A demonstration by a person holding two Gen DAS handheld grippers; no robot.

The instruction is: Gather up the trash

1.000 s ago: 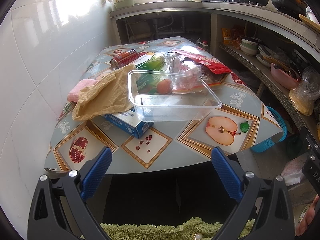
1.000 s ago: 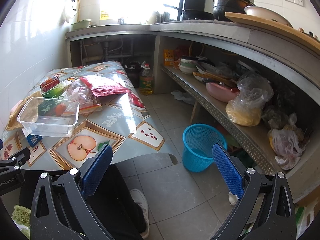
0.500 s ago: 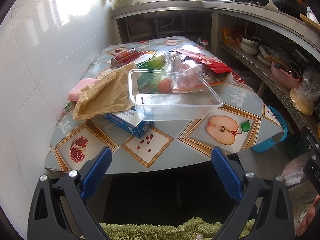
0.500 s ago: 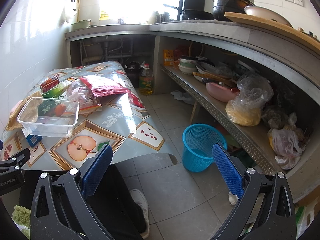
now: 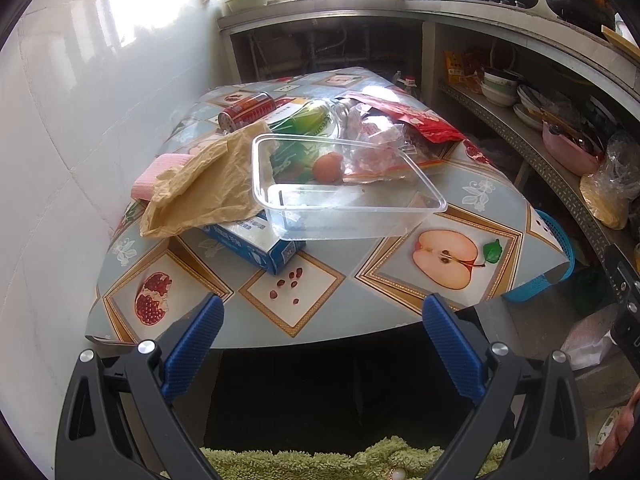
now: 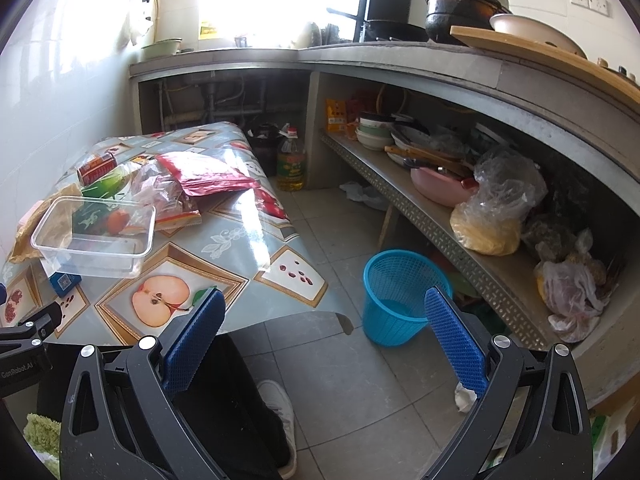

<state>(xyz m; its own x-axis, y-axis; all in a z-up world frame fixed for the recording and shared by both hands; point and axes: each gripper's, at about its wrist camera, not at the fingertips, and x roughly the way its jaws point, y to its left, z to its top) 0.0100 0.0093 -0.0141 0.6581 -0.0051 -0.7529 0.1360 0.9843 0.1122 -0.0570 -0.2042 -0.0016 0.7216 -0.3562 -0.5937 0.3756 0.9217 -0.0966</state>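
Note:
Trash is heaped on the fruit-print table (image 5: 360, 304): a clear plastic box (image 5: 344, 188) leans on a blue carton (image 5: 256, 240), with a crumpled brown paper bag (image 5: 208, 184), a red can (image 5: 248, 110), a green bottle (image 5: 316, 120) and a red wrapper (image 5: 416, 120) behind. My left gripper (image 5: 322, 344) is open, empty, short of the table's near edge. A blue mesh bin (image 6: 400, 292) stands on the floor right of the table (image 6: 256, 240). My right gripper (image 6: 324, 348) is open and empty above the floor, near the bin.
A pink cloth (image 5: 156, 176) lies by the tiled wall (image 5: 60, 160). A long shelf (image 6: 440, 236) with bowls and plastic bags runs along the right. An oil bottle (image 6: 291, 160) stands on the floor beyond the table. A person's leg and shoe (image 6: 280, 408) are below.
Both views have barely shifted; the left gripper edged slightly nearer the table. Both grippers stay open and nothing on the table has moved.

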